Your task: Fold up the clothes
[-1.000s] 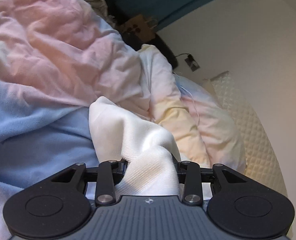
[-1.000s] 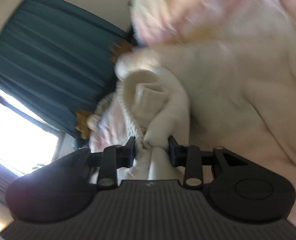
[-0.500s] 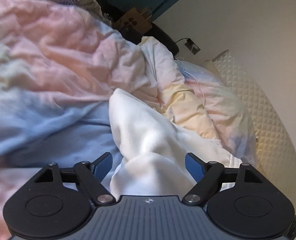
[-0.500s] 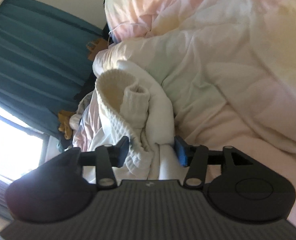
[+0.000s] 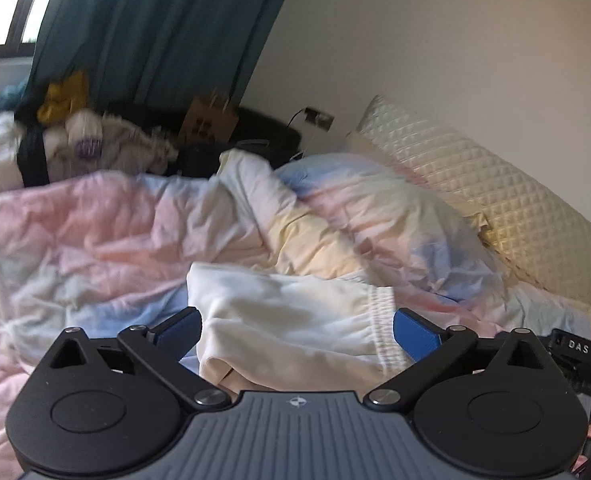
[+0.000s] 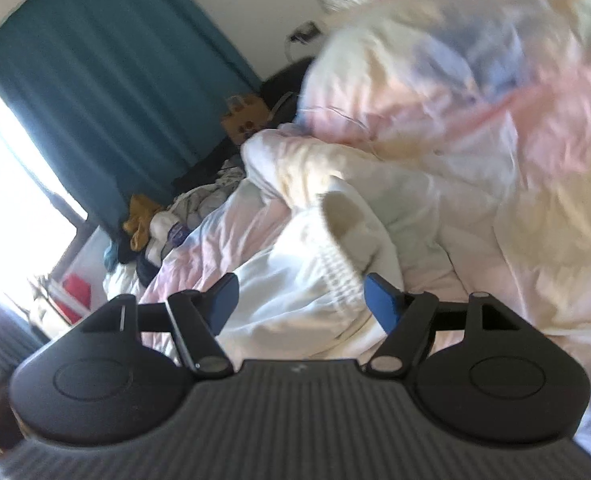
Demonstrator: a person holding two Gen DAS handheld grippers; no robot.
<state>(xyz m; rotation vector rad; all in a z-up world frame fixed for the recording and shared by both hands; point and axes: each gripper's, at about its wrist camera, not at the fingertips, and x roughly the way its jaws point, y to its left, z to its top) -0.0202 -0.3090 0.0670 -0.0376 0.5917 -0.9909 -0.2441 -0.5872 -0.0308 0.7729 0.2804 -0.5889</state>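
White garment (image 5: 291, 320) lying on my pastel duvet (image 5: 95, 232); my left gripper (image 5: 297, 330) and right gripper (image 6: 301, 300) both spread apart, gripping nothing.

Cream-white knitted garment with ribbed edging (image 5: 291, 320) (image 6: 315, 280), lying loosely bunched and creased, resting on the pastel duvet (image 5: 95, 232) of the bed

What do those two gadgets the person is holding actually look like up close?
Both look alike. The left gripper has a ribbed grey body with a small round emblem, two black round discs, black link bars with silver pivots, and blue fingers. The right gripper has the same ribbed body, black discs and blue fingers.
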